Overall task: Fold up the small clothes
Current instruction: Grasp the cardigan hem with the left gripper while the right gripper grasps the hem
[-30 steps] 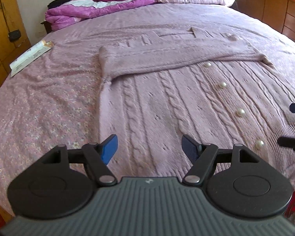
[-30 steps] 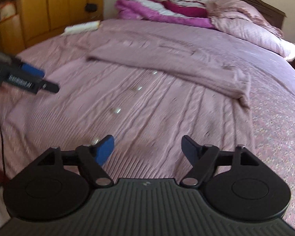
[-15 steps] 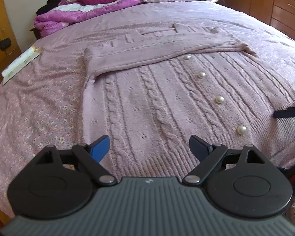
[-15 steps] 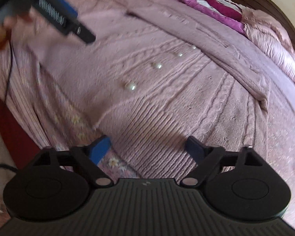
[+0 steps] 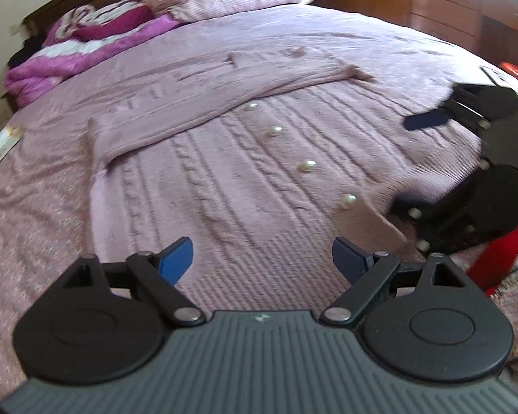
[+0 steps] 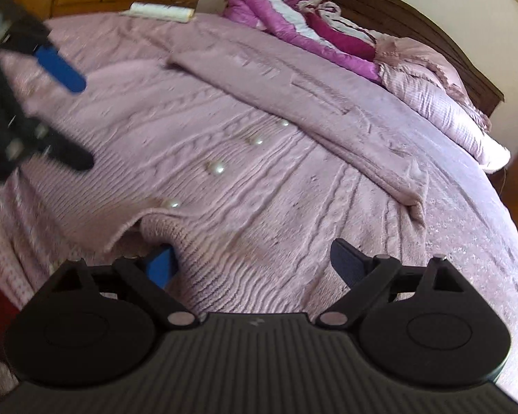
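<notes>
Cardigan flat on bed, left gripper spread wide over near hem, right gripper agape, left finger under hem flap

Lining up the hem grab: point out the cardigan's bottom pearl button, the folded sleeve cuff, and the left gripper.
bottom pearl button (image 6: 172,203), right wrist view, its face.
folded sleeve cuff (image 6: 414,186), right wrist view, ribbed end.
left gripper (image 5: 262,258), left wrist view, between fingertips.
</notes>
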A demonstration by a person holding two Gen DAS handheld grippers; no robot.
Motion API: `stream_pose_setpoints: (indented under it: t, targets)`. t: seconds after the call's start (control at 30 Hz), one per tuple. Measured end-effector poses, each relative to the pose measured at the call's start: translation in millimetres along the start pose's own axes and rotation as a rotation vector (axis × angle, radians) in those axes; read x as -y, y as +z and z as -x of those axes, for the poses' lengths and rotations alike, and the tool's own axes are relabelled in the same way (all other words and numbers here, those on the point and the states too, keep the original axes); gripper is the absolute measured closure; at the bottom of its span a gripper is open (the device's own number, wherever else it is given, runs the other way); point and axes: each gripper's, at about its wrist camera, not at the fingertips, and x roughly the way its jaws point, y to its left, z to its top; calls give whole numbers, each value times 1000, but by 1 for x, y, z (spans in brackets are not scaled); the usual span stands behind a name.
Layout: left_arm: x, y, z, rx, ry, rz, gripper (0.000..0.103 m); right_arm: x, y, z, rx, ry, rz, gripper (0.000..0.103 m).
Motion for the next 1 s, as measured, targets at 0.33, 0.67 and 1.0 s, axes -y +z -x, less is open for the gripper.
stream_pose_setpoints:
  t: [0.33, 0.67, 1.0]
  targets:
    - [21, -8, -7, -20, 41, -114, 14, 13, 7, -4, 23, -19, -122, 10]
    - [15, -13, -27, -2, 243, -132, 26, 29, 1, -9, 5, 2, -256, 10]
    - [8, -4, -28, -10, 117, -26, 91, 16, -23, -5, -57, 33, -194, 18]
